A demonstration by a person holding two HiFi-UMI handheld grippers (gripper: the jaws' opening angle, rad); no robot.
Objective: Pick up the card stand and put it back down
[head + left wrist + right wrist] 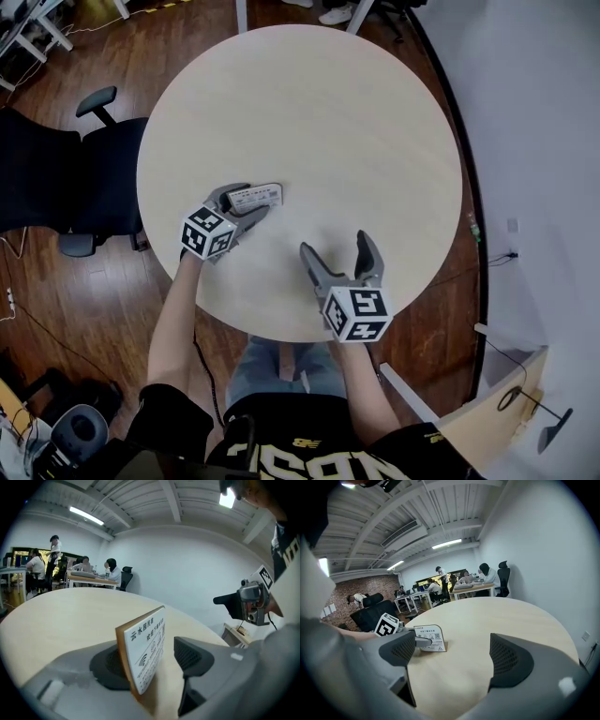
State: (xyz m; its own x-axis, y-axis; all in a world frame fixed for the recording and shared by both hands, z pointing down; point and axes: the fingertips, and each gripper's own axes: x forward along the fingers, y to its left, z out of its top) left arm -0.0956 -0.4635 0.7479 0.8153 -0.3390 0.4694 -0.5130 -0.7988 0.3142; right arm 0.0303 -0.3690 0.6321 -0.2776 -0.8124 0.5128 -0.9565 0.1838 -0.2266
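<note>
The card stand (255,197) is a small white printed card on a wooden base, standing on the round pale table (309,112) at its near left. My left gripper (246,206) reaches around it with one jaw on each side. In the left gripper view the card stand (143,656) sits between the jaws (150,663); the left pad is close behind it and a gap shows before the right pad. My right gripper (342,255) hovers open and empty over the table's near edge. In the right gripper view (459,653) the card stand (429,638) appears ahead to the left.
A black office chair (56,187) stands left of the table. A white wall (544,141) runs along the right side, with a wooden shelf (497,403) at its foot. People sit at desks (89,576) far across the room.
</note>
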